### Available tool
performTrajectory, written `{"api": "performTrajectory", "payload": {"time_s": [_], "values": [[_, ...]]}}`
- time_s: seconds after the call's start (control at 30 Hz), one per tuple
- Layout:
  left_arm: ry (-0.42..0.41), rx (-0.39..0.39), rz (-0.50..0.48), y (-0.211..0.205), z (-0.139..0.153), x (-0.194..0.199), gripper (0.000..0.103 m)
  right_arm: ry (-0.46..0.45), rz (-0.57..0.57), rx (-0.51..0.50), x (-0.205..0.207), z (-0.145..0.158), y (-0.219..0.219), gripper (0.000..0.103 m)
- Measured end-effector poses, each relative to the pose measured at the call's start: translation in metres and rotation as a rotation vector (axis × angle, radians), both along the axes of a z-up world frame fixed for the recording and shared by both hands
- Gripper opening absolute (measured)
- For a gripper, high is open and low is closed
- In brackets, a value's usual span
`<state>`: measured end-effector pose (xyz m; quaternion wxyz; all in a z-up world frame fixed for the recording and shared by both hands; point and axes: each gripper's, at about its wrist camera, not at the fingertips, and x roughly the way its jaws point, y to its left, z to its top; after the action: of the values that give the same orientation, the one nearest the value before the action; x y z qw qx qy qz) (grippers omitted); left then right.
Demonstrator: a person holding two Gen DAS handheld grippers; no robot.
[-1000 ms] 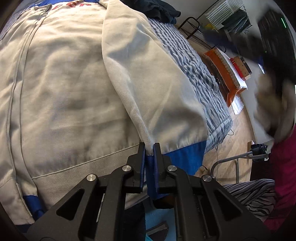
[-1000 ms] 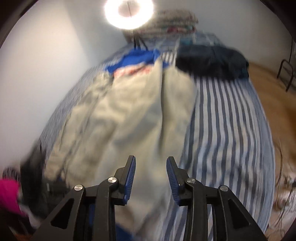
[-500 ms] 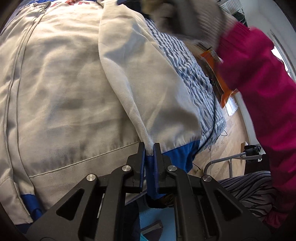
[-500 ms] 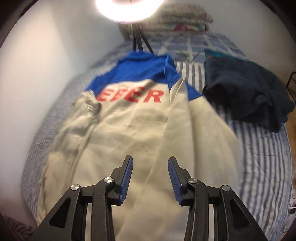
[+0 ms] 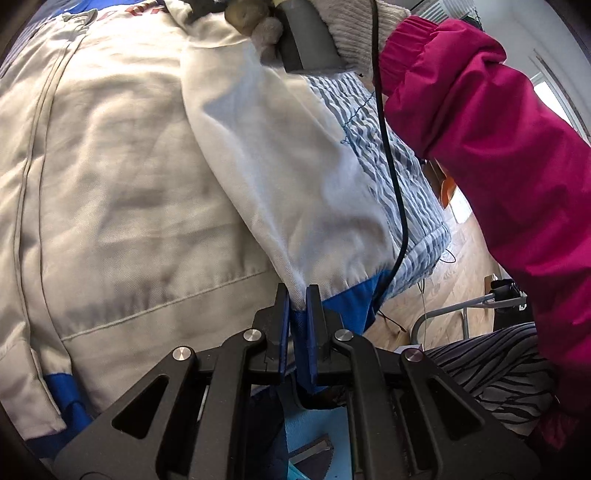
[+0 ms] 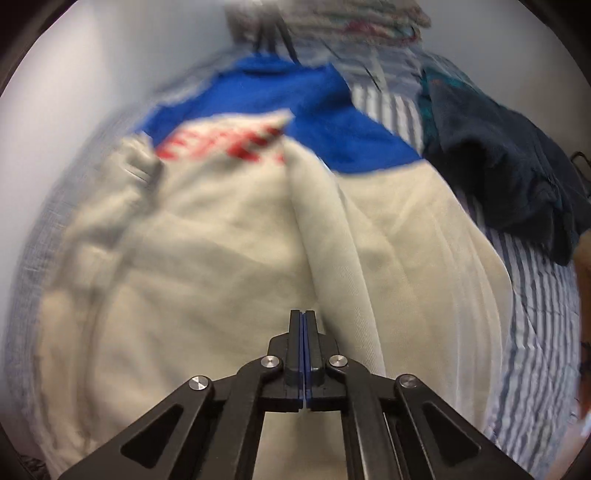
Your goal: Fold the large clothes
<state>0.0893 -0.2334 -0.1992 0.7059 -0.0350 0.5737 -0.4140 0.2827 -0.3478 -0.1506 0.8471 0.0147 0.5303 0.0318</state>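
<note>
- Left wrist view showed the left gripper (image 5: 297, 291) with its jaws nearly together, pinching the blue cuff (image 5: 334, 301) at the end of the cream sleeve (image 5: 295, 166).
- That sleeve lay folded over the jacket (image 5: 118, 184), running from the pinched cuff up toward the shoulder.
- At the top of that view, a gloved hand (image 5: 332, 22) in a magenta sleeve (image 5: 498, 166) held the other tool down at the sleeve's upper end; a black cable (image 5: 391, 155) hung from it across the cloth.
- Right wrist view showed the right gripper (image 6: 303, 321) with its pads pressed flat together, tips down at the long fold of the sleeve (image 6: 332, 240). Whether any cloth was caught between them could not be told.
- The jacket (image 6: 184, 277) lay spread flat on a striped bedsheet (image 6: 535, 332), cream over most of its body, with a blue upper part (image 6: 314, 107) and blurred red lettering (image 6: 225, 144) below it.
- Its cream hem band (image 5: 159, 332) sat just left of the left gripper, and a blue patch (image 5: 70, 395) showed at the lower left corner.
- A dark blue garment (image 6: 509, 162) lay crumpled on the sheet to the right of the jacket, touching its blue shoulder or nearly so.
- A stack of folded bedding (image 6: 362, 18) sat at the far end of the bed.
- Wooden floor (image 5: 454, 273) showed beyond the bed's edge.
</note>
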Motion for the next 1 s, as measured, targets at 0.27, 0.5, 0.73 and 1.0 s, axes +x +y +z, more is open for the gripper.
{"api": "performTrajectory", "payload": {"time_s": [0.27,0.5,0.73,1.0], "values": [[-0.024,-0.011,-0.016,0.005,0.007,-0.004,0.006,-0.071,0.12,0.097,-0.017,0.022,0.014,0.033],[-0.049,-0.05,-0.025,0.03,0.019,-0.01,0.013,-0.135,-0.117,0.203,-0.034,0.033,-0.091,0.049],[0.061,-0.135,0.145,0.048,0.016,0.034,0.038,-0.185,-0.421,0.366,-0.056,0.013,-0.21,0.056],[0.201,-0.131,0.294,0.042,-0.02,0.076,0.039,-0.189,-0.491,0.59,-0.048,-0.033,-0.249,0.058]]}}
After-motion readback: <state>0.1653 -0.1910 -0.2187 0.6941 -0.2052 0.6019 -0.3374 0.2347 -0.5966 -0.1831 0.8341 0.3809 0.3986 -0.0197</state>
